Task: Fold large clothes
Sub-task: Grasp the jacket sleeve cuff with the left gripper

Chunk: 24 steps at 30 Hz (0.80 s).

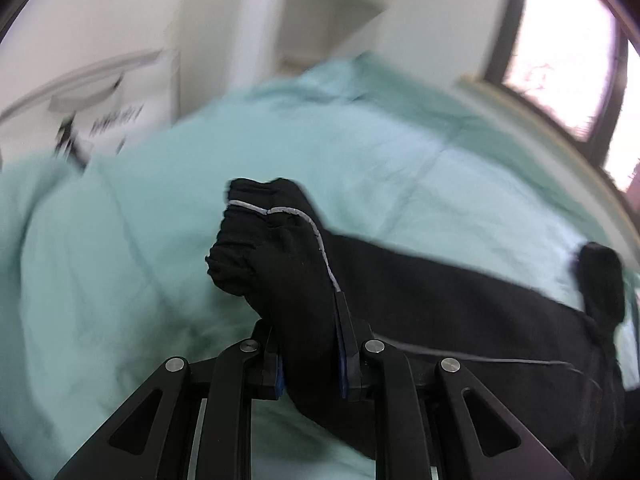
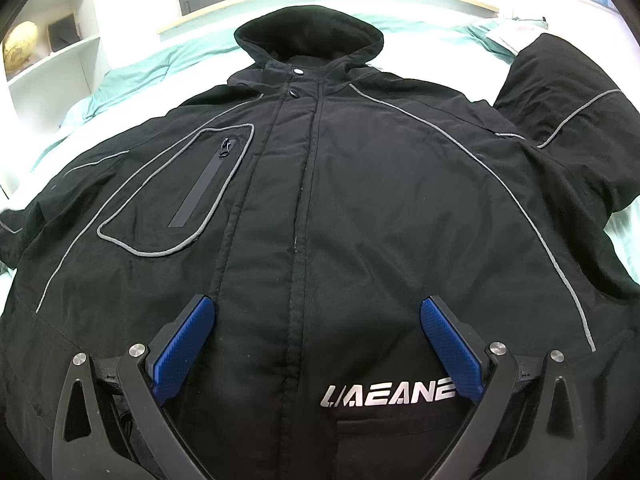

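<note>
The black jacket [image 2: 320, 208] lies face up on the bed [image 2: 132, 76], hood toward the top of the frame, long axis running straight away from the right gripper [image 2: 316, 344], which hangs spread wide over the hem. The left gripper [image 1: 310, 344] is clenched on the sleeve cuff [image 1: 256, 236], lifted centre-frame.
</note>
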### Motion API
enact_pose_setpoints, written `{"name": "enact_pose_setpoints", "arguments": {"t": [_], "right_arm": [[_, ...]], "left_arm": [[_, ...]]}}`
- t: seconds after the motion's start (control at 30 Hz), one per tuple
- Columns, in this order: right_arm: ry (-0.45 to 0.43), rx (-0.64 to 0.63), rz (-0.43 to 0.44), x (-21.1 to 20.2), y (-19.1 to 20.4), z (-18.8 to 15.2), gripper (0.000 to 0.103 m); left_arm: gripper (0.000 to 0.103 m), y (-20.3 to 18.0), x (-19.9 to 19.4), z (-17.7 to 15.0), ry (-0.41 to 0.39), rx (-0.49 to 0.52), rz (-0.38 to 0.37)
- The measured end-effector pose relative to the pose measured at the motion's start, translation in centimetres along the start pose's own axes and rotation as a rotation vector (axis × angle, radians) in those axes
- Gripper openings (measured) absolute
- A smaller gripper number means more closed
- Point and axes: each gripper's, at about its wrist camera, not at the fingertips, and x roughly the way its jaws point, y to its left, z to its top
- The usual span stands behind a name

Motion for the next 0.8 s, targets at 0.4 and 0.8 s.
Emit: {"name": "enact_pose_setpoints", "arguments": {"t": [0.4,0.8], "right_arm": [[-0.008,0.017,0.023,-0.1,-0.3,-0.1,0.103],[-0.001,0.024,0.032,0.0,-0.4,-0.1,0.103]], "left_arm": [[0.018,-26.5,-9.6,-4.1,-0.057,0.45,-0.492],[0.037,-37.8,-0.4,-18.9,0.332,0.75,-0.46]]}}
